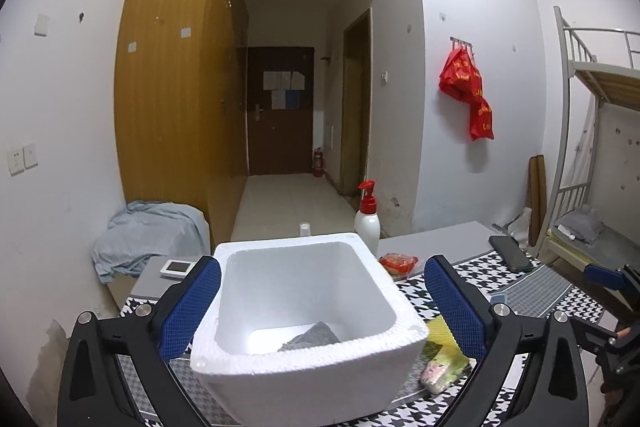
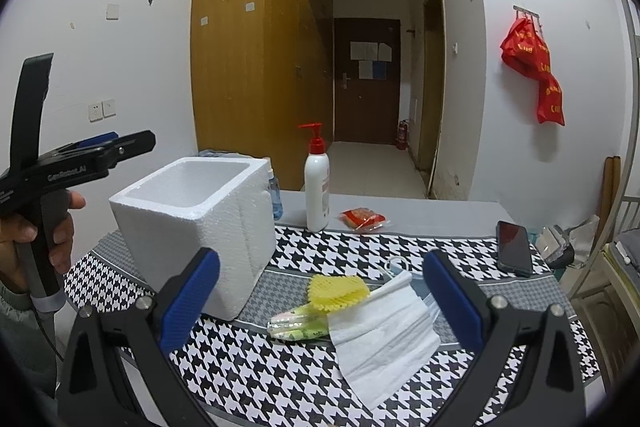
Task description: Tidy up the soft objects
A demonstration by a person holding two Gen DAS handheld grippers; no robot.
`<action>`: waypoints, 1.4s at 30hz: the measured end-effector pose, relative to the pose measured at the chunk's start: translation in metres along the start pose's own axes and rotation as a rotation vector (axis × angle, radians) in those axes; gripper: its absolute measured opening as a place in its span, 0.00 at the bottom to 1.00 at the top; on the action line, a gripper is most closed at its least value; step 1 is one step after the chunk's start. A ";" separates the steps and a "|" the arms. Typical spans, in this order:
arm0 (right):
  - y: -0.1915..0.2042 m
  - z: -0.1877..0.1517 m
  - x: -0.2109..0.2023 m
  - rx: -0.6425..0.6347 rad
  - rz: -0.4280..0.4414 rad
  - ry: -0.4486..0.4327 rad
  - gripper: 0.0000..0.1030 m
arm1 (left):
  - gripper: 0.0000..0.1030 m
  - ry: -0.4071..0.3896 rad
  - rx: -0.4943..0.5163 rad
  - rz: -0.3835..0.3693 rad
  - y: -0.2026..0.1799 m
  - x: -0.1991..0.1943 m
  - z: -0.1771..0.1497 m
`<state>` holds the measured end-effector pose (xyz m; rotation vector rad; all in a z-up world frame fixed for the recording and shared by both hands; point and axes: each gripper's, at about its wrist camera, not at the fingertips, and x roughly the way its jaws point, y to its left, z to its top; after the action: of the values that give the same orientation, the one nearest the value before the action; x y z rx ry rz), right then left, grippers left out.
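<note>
A white foam box [image 1: 308, 311] stands open on the houndstooth table cloth; it also shows in the right wrist view [image 2: 200, 227]. A grey cloth [image 1: 310, 337] lies on its floor. My left gripper [image 1: 320, 307] is open, its blue fingers either side of the box, above it. It appears in the right wrist view [image 2: 120, 147] at far left. My right gripper [image 2: 320, 295] is open and empty above a yellow foam net [image 2: 336, 291], a green packet [image 2: 296, 323], a white tissue [image 2: 384, 339] and a face mask [image 2: 404, 279].
A white pump bottle [image 2: 317, 183], a red snack packet [image 2: 362, 219], a dark phone [image 2: 514, 247] and a small blue bottle [image 2: 275, 199] stand or lie on the table. A white device [image 1: 176, 268] and crumpled blue fabric [image 1: 148, 239] are at far left. A bunk bed [image 1: 592, 147] stands right.
</note>
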<state>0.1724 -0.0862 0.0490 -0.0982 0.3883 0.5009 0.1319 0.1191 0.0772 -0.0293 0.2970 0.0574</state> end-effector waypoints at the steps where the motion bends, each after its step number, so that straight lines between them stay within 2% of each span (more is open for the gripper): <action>1: 0.000 0.000 -0.002 -0.002 0.000 -0.004 1.00 | 0.99 -0.003 -0.001 -0.003 -0.001 -0.003 0.000; 16: 0.007 -0.002 -0.027 -0.015 0.033 -0.049 1.00 | 0.99 -0.031 0.012 -0.036 -0.017 -0.041 -0.010; 27: 0.026 -0.007 -0.036 -0.010 -0.008 -0.062 1.00 | 0.99 -0.043 -0.002 -0.083 -0.011 -0.054 -0.025; 36: 0.024 -0.015 -0.043 0.006 -0.011 -0.082 1.00 | 0.99 -0.055 0.012 -0.061 -0.023 -0.061 -0.045; 42: 0.018 -0.024 -0.047 -0.010 -0.006 -0.082 1.00 | 0.99 -0.054 -0.013 -0.067 -0.032 -0.062 -0.058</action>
<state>0.1180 -0.0957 0.0448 -0.0884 0.3046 0.4994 0.0574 0.0817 0.0406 -0.0502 0.2415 -0.0062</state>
